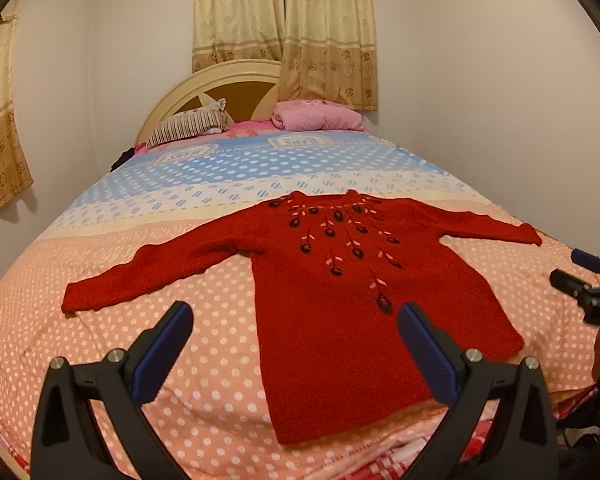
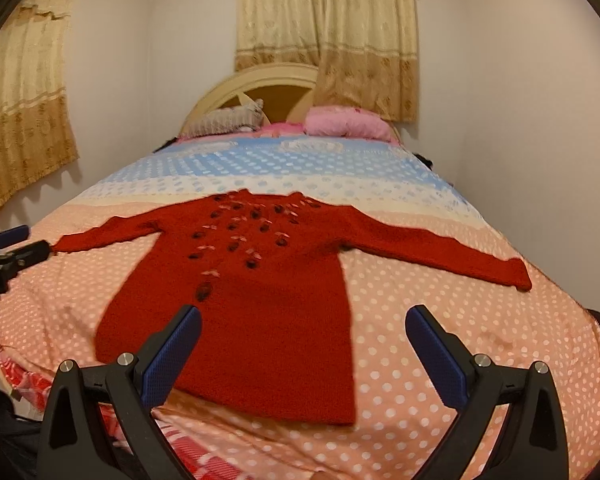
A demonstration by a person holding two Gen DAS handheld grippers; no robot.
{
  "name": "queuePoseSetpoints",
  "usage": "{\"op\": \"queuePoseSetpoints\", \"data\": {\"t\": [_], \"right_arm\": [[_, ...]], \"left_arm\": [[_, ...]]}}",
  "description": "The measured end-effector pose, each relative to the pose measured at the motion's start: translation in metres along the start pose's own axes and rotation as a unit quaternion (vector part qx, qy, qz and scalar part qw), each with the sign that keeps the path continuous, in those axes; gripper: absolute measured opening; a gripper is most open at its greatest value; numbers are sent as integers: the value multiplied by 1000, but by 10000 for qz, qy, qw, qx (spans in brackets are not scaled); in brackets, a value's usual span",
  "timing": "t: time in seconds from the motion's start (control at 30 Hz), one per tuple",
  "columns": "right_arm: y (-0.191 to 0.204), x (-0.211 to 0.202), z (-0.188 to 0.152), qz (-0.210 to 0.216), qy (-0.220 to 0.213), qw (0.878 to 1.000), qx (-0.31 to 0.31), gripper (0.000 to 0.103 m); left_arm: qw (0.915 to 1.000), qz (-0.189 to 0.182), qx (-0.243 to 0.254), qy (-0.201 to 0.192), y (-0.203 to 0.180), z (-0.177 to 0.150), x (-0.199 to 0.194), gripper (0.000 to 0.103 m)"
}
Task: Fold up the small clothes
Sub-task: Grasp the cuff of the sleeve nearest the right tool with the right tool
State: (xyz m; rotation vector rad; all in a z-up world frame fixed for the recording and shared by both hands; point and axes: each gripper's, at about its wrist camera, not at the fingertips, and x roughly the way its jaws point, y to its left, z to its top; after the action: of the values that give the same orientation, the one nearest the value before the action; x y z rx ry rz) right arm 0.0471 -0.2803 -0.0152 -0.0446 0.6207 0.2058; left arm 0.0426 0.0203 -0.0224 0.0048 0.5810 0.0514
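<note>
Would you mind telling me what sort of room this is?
A bedroom, most likely: a bed with a headboard, pillows and curtains; a red sweater lies on it.

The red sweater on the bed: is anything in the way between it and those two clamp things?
Nothing visible. The red sweater lies flat and uncovered on the dotted bedspread. The left gripper and right gripper hang open near its hem. The pillows sit far behind.

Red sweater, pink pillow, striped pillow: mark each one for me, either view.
Red sweater (image 1: 340,320): left wrist view, point on the plain front below the embroidery.
Pink pillow (image 1: 316,117): left wrist view, point on the middle of its top face.
Striped pillow (image 1: 188,124): left wrist view, point on its striped side.
</note>
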Motion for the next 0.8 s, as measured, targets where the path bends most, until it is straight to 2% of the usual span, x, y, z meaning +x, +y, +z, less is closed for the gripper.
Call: {"op": "queuePoseSetpoints", "data": {"t": [0.13, 0.3, 0.4, 0.53, 0.63, 0.67, 0.7, 0.8], "right_arm": [[-44, 34, 5, -57, 285, 9983, 498, 102], [-116, 71, 7, -341, 521, 9898, 1285, 102], [-161, 93, 8, -524, 722, 9794, 1814, 102], [-210, 107, 10, -718, 732, 9667, 2346, 102], [-246, 117, 11, -758, 653, 9551, 2788, 101], [-257, 122, 11, -801, 654, 9507, 2925, 98], [-272, 127, 10, -819, 659, 9439, 3129, 89], [-307, 140, 8, -778, 710, 9248, 3655, 76]], "left_arm": [[9999, -64, -60, 145, 6, 9, 28, 103], [9995, 76, 32, 291, 8, 20, 68, 103], [9991, 114, 64, 392, 8, 27, 93, 103], [9988, 228, 146, 412, 6, 33, 119, 103], [9987, 220, 23, 467, 7, 34, 132, 103], [9987, 194, -29, 478, 7, 35, 134, 103], [9986, 172, -80, 490, 7, 34, 136, 103], [9984, 117, -122, 539, 4, 30, 137, 103]]}}
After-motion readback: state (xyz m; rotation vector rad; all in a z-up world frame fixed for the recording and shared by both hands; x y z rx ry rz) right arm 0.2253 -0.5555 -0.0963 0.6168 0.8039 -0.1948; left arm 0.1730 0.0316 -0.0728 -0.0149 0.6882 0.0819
